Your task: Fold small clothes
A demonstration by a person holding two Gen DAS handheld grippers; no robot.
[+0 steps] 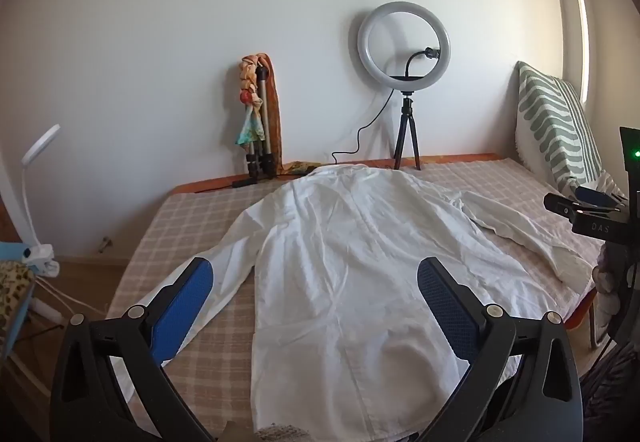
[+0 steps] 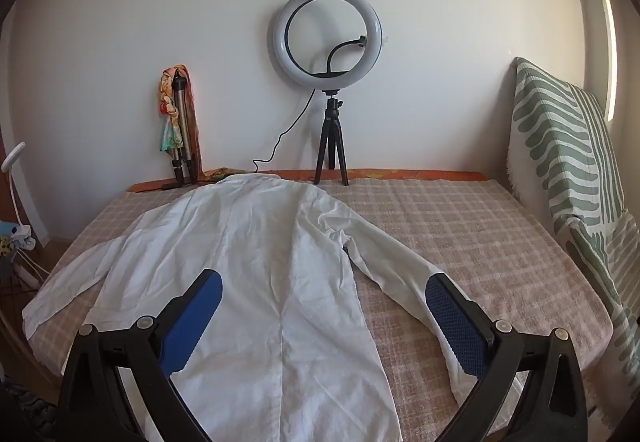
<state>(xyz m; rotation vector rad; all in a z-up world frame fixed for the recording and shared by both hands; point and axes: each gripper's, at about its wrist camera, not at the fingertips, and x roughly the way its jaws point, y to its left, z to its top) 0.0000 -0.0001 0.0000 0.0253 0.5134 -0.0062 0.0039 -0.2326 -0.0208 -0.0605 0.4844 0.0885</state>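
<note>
Blue-padded fingers of the left gripper (image 1: 314,294) frame the near foreground of the left wrist view, spread wide and holding nothing; the right gripper (image 2: 324,300) stands likewise wide and empty in its own view. Beneath both lies the task's garment, a white long-sleeved shirt (image 1: 352,266), spread flat on the checked bed cover (image 2: 460,242), collar toward the wall and hem toward the cameras. Both sleeves are extended outward: the left sleeve (image 1: 208,282) angles toward the bed's left edge, the right sleeve (image 2: 400,278) runs diagonally under the right gripper's outer finger. No fold is visible; the body shows only wrinkles and a centre seam. Judged from this layout, folding has not begun, and sleeves, sides and hem all remain to be turned in. Behind stand a ring light (image 2: 328,38) and a striped cushion (image 2: 568,146).
</note>
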